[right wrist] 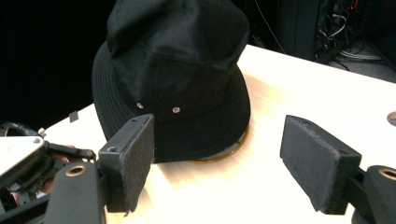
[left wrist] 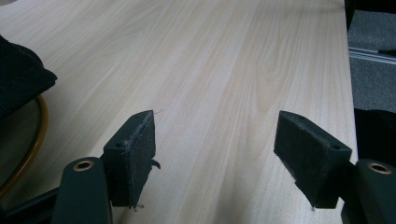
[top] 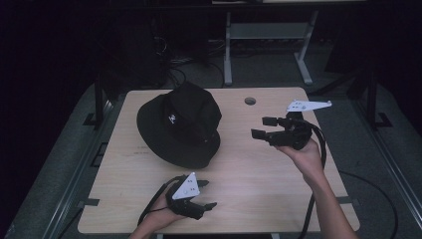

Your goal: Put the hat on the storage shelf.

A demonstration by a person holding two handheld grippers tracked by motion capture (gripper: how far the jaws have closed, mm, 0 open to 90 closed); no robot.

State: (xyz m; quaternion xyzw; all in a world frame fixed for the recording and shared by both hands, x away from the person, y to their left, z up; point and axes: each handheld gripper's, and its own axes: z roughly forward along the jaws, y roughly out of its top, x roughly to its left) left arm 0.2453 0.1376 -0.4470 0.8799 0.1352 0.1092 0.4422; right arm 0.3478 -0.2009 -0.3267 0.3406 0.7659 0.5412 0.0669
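A black bucket hat (top: 180,124) with a small white logo sits upright on the light wooden table (top: 239,189), left of centre; in the right gripper view the hat (right wrist: 173,70) stands on a yellowish ring at its brim. My right gripper (top: 261,127) hovers to the hat's right, pointing at it, jaws open and empty (right wrist: 217,163). Near the table's front edge my left gripper (top: 206,196) rests open, pointing right across bare wood (left wrist: 215,154), with the hat's edge (left wrist: 21,79) at its far left.
A round cable hole (top: 250,101) lies at the table's back right. Behind the table stand a grey desk frame (top: 268,35) and tangled cables on the dark floor. Cables trail from both grippers off the front edge.
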